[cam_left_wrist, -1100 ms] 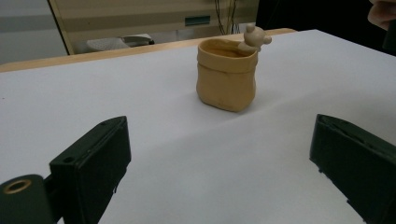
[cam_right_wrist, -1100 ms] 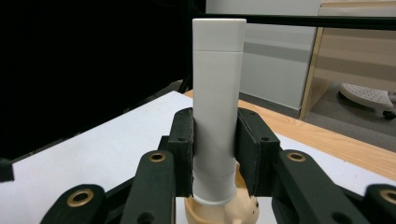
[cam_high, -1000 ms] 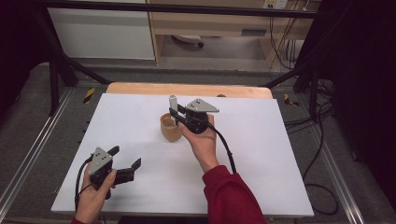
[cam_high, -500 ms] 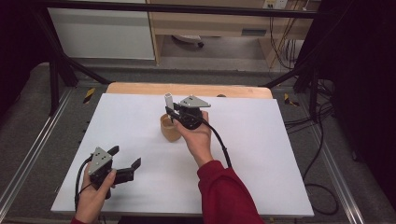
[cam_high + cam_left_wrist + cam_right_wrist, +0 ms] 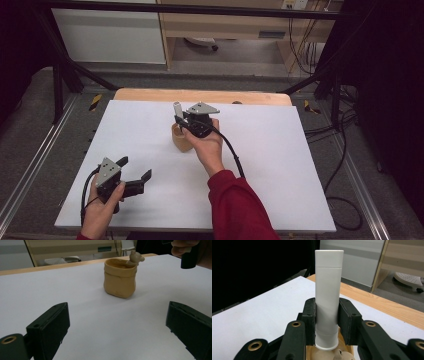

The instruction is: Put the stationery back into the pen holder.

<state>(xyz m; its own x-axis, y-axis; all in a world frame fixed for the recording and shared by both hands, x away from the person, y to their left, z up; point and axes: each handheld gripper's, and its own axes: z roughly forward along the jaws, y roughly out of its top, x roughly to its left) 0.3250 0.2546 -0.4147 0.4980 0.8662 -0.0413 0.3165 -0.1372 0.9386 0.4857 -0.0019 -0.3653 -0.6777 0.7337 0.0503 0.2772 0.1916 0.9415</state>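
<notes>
Right gripper (image 5: 326, 322) is clamping a white tube (image 5: 328, 290) upright, its lower end sitting just above the mouth of the tan sack-shaped pot (image 5: 120, 277) at mid-table. Insertion looks underway, not finished: lowering and release are remaining. Left gripper (image 5: 134, 172) is idling wide open near the table's (image 5: 280, 165) front edge.

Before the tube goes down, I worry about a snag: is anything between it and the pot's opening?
The white tube sits upright, clamped in the right hand-held gripper, right above the tan pot. A small bear figure sits at the pot's rim; otherwise nothing visible blocks the opening.
</notes>
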